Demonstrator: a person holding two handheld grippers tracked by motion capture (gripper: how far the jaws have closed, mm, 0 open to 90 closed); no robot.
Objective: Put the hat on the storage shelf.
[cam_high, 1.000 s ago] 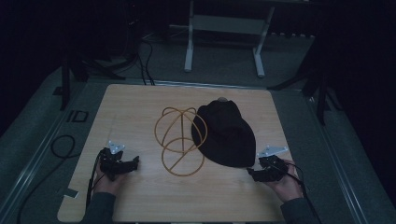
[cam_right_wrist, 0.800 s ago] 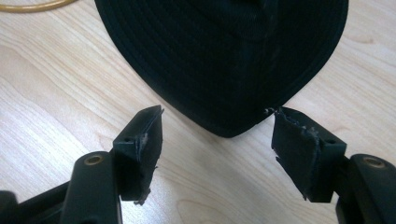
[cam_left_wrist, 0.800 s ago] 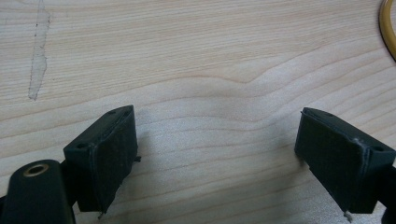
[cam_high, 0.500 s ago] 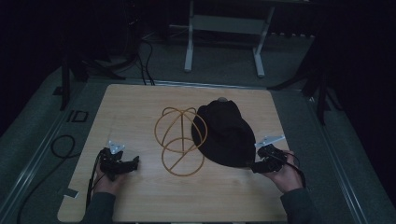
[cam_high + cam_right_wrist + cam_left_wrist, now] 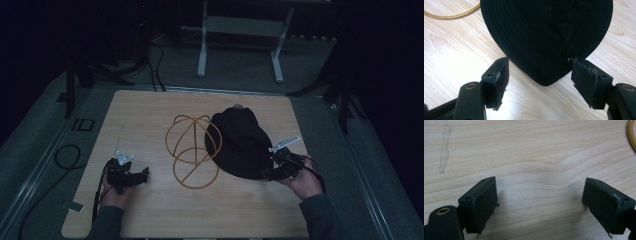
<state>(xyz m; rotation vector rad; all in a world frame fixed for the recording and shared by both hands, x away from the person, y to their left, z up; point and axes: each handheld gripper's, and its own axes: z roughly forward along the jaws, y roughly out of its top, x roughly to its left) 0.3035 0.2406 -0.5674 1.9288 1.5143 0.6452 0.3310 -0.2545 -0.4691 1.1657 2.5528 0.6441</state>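
Right gripper (image 5: 274, 172) sits at the near right of the table (image 5: 150, 110), its jaws spread wide and having just opened a little further, with the pointed near edge of the black hat's (image 5: 240, 142) brim reaching in between them; in the right gripper view the brim tip (image 5: 546, 80) lies in the gap while the pads (image 5: 584, 80) stand clear of the cloth on either side, so nothing is clenched yet. From this gripper the hat spreads away toward about eleven o'clock in the high view, its crown well beyond the jaws and its far side overlapping the orange wire frame (image 5: 192, 150), a set of looped hoops resting just left of the hat. By my reading, the work is at its very start: the approach to the hat is made, the grasp itself is not, and lifting or placing the hat, perhaps onto the wire frame, is all left to do. Left gripper (image 5: 131, 176) rests low at the near left of the table, well apart from the hat, which lies off toward its two o'clock; its jaws are likewise released, and the left gripper view shows bare wood between its pads (image 5: 484, 202), with a sliver of the orange hoop (image 5: 632, 135) at the upper right corner.
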